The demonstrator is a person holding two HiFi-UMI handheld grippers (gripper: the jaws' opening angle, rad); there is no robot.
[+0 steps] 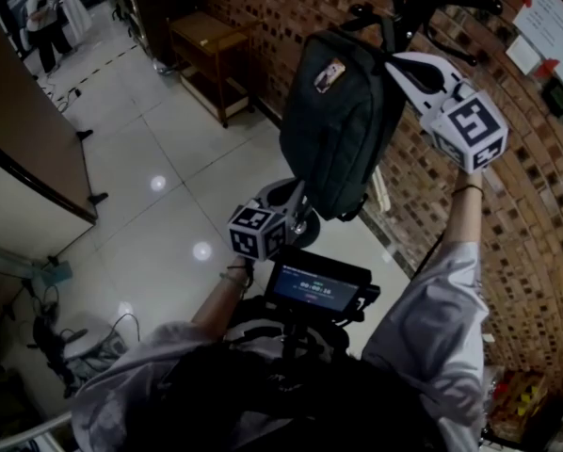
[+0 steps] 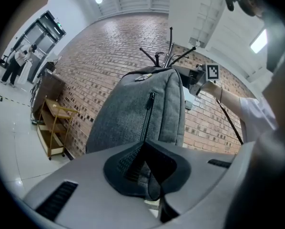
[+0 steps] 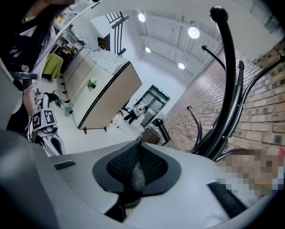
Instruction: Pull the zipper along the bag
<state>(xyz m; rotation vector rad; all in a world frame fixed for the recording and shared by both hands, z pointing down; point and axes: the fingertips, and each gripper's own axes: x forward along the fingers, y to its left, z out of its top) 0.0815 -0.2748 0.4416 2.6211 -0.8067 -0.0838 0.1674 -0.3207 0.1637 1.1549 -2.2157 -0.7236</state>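
Note:
A dark grey bag (image 1: 343,125) hangs from a black coat rack (image 1: 423,8) against the brick wall. My left gripper (image 1: 298,205) is under it, shut on the fabric of its bottom edge (image 2: 145,173). A front zipper (image 2: 148,113) runs up the bag (image 2: 133,113) above those jaws. My right gripper (image 1: 396,64) is at the bag's upper right corner, shut on a small grey tab (image 3: 134,174) of the bag. I cannot tell whether that tab is the zipper pull. The left gripper view shows the right gripper (image 2: 199,78) beside the bag's top.
The brick wall (image 1: 545,205) is close behind the bag. A wooden shelf trolley (image 1: 206,50) stands to the left along the wall. The rack's black hooks (image 3: 228,80) curve up beside my right gripper. A person (image 1: 44,17) stands far off on the tiled floor (image 1: 159,177).

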